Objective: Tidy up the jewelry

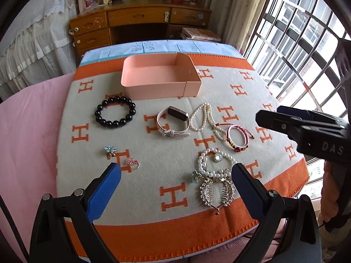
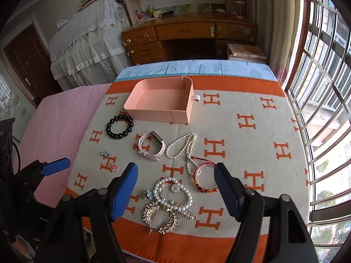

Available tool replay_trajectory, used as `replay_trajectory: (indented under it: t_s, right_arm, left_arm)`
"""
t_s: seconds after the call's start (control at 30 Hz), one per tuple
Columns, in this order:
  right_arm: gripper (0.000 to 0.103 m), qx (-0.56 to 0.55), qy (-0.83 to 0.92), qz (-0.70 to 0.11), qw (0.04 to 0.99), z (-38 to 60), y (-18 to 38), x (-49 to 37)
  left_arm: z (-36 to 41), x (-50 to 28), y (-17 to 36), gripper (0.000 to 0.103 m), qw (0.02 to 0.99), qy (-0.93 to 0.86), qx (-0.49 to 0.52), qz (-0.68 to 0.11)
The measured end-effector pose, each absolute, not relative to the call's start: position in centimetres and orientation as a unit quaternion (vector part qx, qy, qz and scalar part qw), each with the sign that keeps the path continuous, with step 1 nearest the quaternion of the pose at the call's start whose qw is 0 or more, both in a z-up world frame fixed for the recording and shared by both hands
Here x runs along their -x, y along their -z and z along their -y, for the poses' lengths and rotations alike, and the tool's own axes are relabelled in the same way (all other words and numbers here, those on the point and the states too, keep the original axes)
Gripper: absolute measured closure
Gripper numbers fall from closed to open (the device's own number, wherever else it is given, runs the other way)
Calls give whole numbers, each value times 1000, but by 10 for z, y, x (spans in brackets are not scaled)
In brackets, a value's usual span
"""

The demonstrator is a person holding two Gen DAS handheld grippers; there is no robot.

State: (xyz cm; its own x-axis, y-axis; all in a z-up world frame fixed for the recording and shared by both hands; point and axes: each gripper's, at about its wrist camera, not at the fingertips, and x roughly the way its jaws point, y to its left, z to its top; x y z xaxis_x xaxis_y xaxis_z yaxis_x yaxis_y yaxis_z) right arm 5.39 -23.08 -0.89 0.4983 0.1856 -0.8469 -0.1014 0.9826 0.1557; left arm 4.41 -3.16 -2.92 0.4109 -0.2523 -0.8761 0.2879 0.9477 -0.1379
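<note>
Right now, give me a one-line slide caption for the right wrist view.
Right gripper open above jewelry on the blanket; pink box empty.

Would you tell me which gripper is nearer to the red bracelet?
Right. The right gripper hovers with the red bracelet beside its right finger; the left gripper sits farther over, toward the flower charms.

Box (image 2: 160,105) behind watch (image 2: 151,145); bead bracelet (image 2: 120,126) left.

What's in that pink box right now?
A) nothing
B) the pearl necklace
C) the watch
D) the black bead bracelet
A: the pink box shows only its bare floor, while the bracelet, watch and necklace lie on the blanket before it.
</note>
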Motion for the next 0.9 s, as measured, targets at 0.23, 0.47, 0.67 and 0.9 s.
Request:
replay_trajectory:
  t_s: [0.23,0.47,0.67,0.9]
  right_arm:
    - [52,-45,-89,-586,804,237,83,-117]
    - [66,0,-109,-621,776,223,120,-148]
    - [83,62,-129,-633,760,205,137,-155]
    - [97,89,-138,-612,774,203,136,-147]
  left_arm:
    - [40,-57,77,6,812,169,-9,-559]
    - [27,-66,95,6,806,155,16,-571]
    - [22,-76,96,6,806,146,19,-574]
    - [43,-83,103,12,792,189,-16,-581]
